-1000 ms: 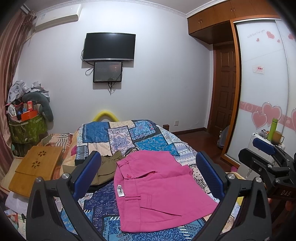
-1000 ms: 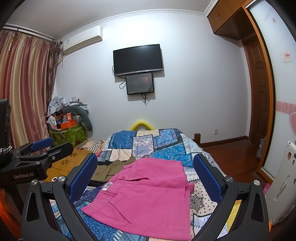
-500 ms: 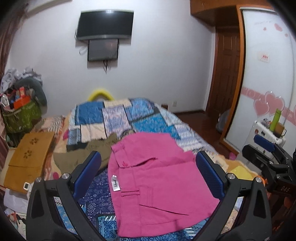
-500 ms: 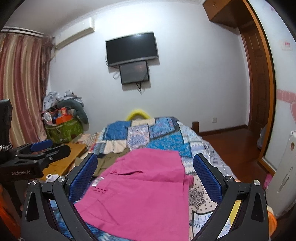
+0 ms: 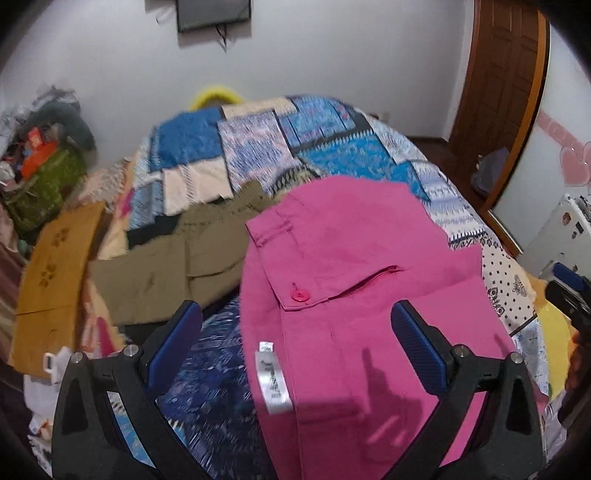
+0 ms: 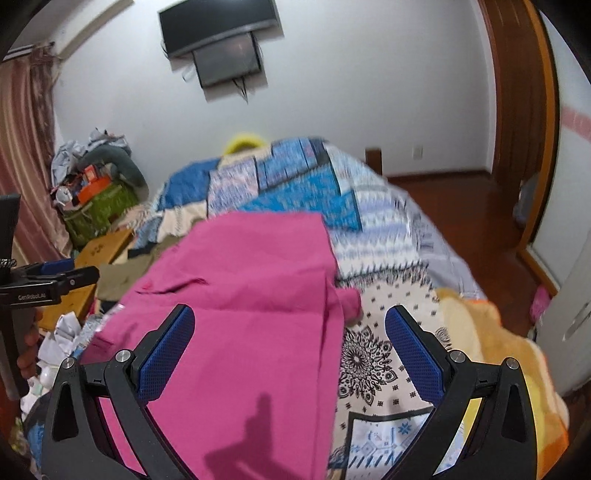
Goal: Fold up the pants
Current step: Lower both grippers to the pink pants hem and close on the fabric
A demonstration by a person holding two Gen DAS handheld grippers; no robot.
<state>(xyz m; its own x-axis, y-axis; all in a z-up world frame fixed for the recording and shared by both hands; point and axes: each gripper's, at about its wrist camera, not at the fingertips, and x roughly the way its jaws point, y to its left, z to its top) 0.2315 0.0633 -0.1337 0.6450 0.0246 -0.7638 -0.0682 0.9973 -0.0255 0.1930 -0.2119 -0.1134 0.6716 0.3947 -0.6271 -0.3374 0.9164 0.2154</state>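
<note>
While pink pants (image 5: pixel 354 280) lie partly folded on the patchwork bed (image 5: pixel 332 147), left gripper (image 5: pixel 295 350) and right gripper (image 6: pixel 288 350) hover above, jaws wide, holding nothing; further folds likely remain.

Both wrist views tilt down, close over the patchwork-quilted bed (image 5: pixel 332 147) — sharing the flat pink cotton pants (image 5: pixel 351 258) (image 6: pixel 240 295).

A patchwork quilt (image 5: pixel 258 147) in blues and cream covers the bed. Olive trousers (image 5: pixel 166 258) lie on it at nine o'clock. Beyond them sits a wooden board (image 5: pixel 55 266), with a green bag (image 6: pixel 99 210) at ten o'clock. A television (image 6: pixel 218 22) hangs at twelve, a wooden door (image 5: pixel 498 92) at two.
</note>
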